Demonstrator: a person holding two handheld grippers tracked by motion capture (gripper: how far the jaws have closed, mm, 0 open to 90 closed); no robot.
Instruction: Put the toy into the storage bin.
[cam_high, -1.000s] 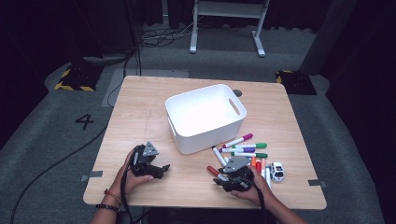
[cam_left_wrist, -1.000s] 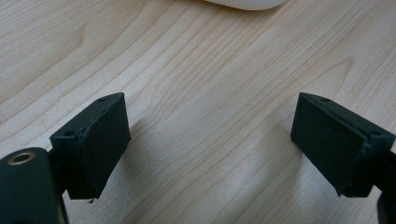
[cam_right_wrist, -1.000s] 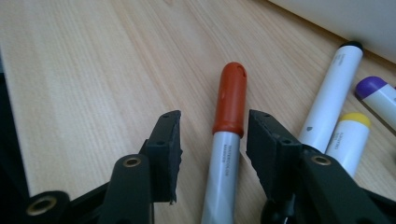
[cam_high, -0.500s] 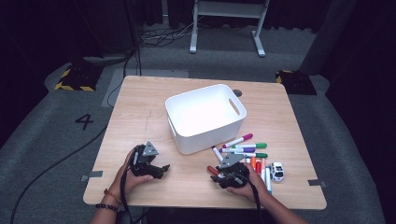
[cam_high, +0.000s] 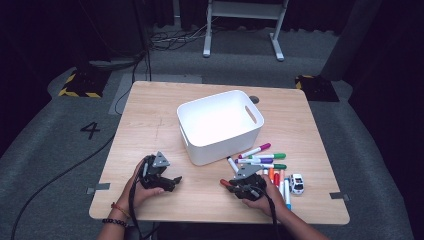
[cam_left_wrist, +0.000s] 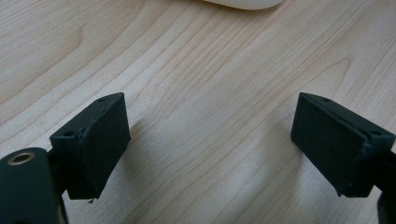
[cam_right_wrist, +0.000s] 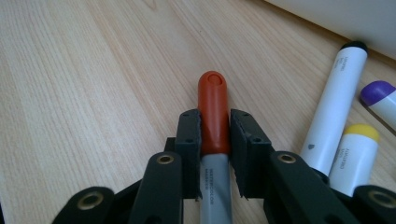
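Observation:
My right gripper (cam_right_wrist: 215, 135) is shut on a red-capped marker (cam_right_wrist: 213, 105), its cap poking out past the jaws, low over the wooden table (cam_high: 150, 125). In the high view that gripper (cam_high: 231, 184) sits near the front edge, left of a heap of markers (cam_high: 265, 162). A white bin (cam_high: 220, 125) stands mid-table behind it. My left gripper (cam_high: 172, 181) rests at the front left, and in its own view (cam_left_wrist: 210, 144) the jaws stand wide apart over bare wood.
A black-capped marker (cam_right_wrist: 334, 112), a purple-capped one (cam_right_wrist: 380, 95) and a yellow-capped one (cam_right_wrist: 355, 156) lie just right of my right jaws. A small white toy car (cam_high: 296, 183) sits at the heap's right. Beyond the table stand a metal frame and floor cables.
My right gripper has slid a little left, away from the marker heap, with the red-capped marker in its jaws. The left gripper has stayed put.

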